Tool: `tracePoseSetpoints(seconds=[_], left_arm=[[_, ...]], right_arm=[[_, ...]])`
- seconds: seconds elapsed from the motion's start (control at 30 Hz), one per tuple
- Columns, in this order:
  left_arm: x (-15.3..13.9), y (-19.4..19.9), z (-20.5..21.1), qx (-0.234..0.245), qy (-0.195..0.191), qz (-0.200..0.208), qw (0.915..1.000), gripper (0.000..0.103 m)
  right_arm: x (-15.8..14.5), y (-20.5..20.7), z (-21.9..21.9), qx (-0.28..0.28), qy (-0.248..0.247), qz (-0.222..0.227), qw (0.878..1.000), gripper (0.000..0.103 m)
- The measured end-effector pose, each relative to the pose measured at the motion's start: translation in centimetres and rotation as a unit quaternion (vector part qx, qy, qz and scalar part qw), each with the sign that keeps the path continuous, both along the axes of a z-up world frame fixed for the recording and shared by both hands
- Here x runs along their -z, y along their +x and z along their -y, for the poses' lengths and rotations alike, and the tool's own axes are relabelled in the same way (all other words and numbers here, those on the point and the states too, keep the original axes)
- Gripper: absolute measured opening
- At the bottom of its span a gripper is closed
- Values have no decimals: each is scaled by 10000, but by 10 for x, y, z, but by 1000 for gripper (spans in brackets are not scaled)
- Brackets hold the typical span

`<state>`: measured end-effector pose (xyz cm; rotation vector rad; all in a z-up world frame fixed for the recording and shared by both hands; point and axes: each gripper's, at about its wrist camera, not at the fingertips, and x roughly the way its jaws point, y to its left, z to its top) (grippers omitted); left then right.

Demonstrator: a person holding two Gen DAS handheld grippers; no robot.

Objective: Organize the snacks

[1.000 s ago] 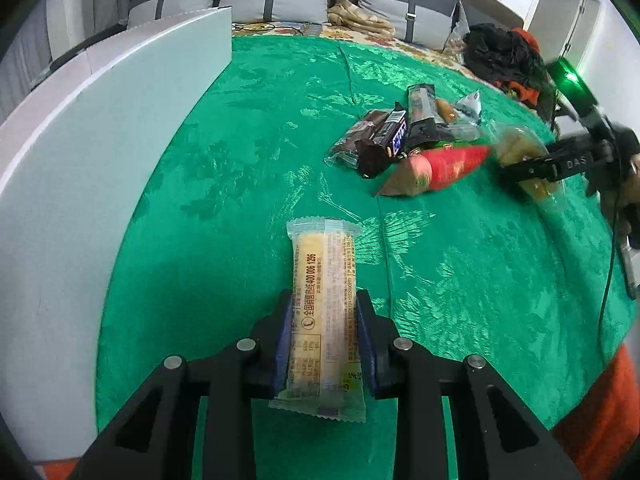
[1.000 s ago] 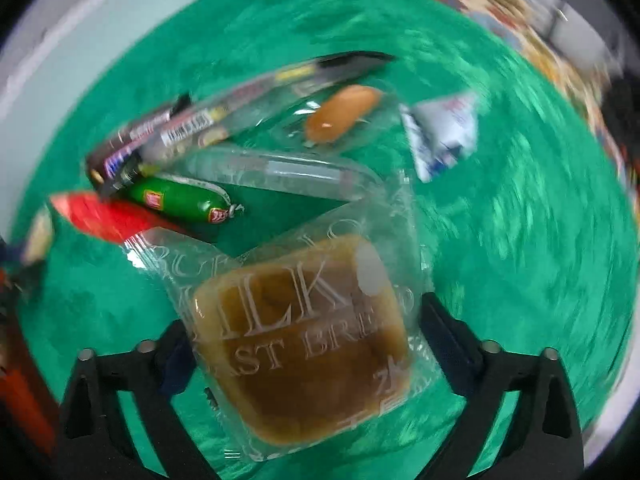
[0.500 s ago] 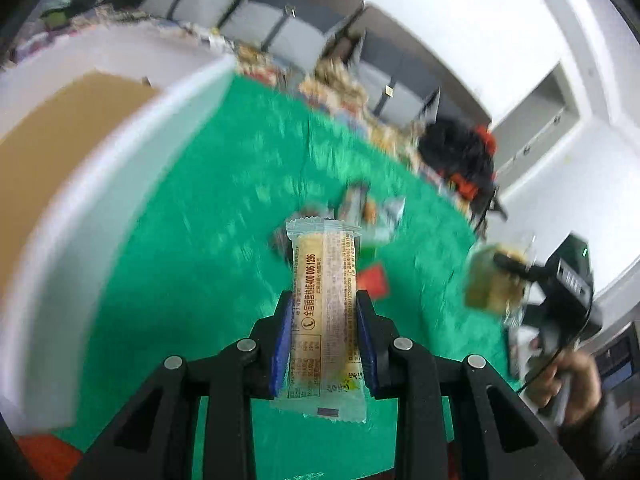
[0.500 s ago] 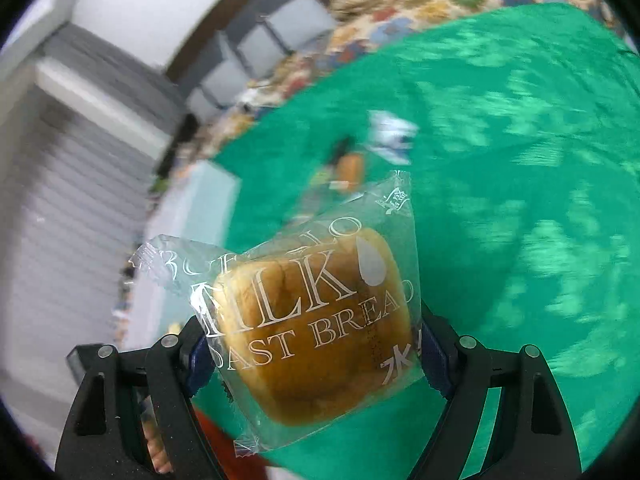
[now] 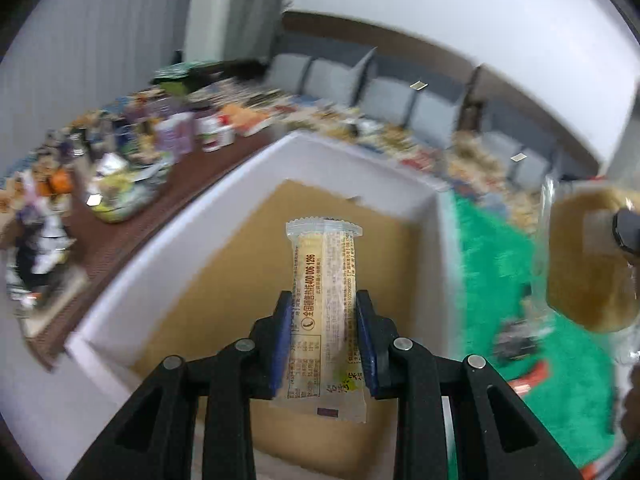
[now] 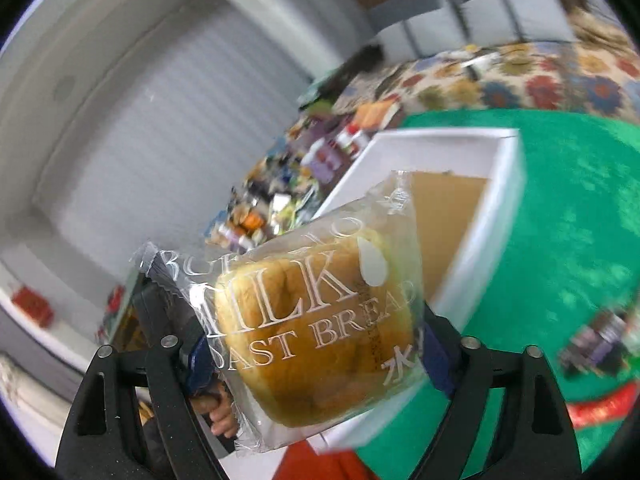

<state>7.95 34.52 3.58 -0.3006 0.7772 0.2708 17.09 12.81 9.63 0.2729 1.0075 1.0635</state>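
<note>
A long yellow snack bar (image 5: pixel 325 256) in a clear wrapper sits between the blue pads of my left gripper (image 5: pixel 323 298). The jaws are opening, though the pads still touch the wrapper. The bar hangs over the brown floor of a white box (image 5: pixel 224 196). My right gripper (image 6: pixel 318 354) holds a wrapped milk toast bread (image 6: pixel 316 336) across its width, and its jaws are easing open slightly. The bread hovers near the box's (image 6: pixel 496 216) front corner. In the left wrist view the bread (image 5: pixel 588 256) appears at the right edge, above the green cloth (image 5: pixel 492 280).
Leftover snacks lie blurred on the green cloth: a dark wrapper (image 5: pixel 516 344) and a red pack (image 6: pixel 604 404). Beyond the box, a brown table carries cluttered bottles and packets (image 5: pixel 120 168). Grey sofa cushions (image 5: pixel 360 84) line the far wall. A person's hand (image 6: pixel 220 420) shows below the bread.
Both grippers have lifted off the cloth and swung left toward the white box, each carrying its snack. The box's brown floor now lies under the bar.
</note>
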Motion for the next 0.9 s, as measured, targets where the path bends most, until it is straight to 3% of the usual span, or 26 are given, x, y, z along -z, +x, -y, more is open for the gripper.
tracePoseSetpoints(seconds=[0.03,0.07,0.1,0.2,0.3,0.47,0.57,0.67,0.77,0.8,0.9], left_arm=[[8,1,-6,-28,29,-174,9998,71],[21,5,-11,-79,17,-455,9989,90],[31,4,-13,-163,43,-589,9981,102],[46,-8,-11,-226,223,-635,9975,102],[52,-16,-7,-313,316,-607,9972,102],[35,-20,1,-466,70,-280,9985,102],[21,-26,23,-289,-61,24,9996,102],[6,-31,59,110,-176,272,9994,102],[-3,-37,111,770,-303,476,9954,102],[-4,-39,126,934,-332,497,9938,102],[8,-43,181,1490,-504,427,9866,103]], right_arm=[[10,1,-21,-73,-228,-39,9997,88],[24,3,-42,-167,-530,-141,9984,88],[34,0,-54,-252,-759,-252,9965,89],[51,-2,-53,-180,-821,-199,9963,89],[43,-10,-36,-62,-833,108,9964,89],[22,-15,16,478,-687,698,9940,89],[23,-18,64,1014,-891,1185,9837,89],[49,-17,116,1571,-1490,1634,9625,89],[91,-30,197,2217,-2405,1937,9249,89],[110,-39,233,2490,-2828,2001,9044,89],[148,-62,316,3047,-3565,1799,8647,89]])
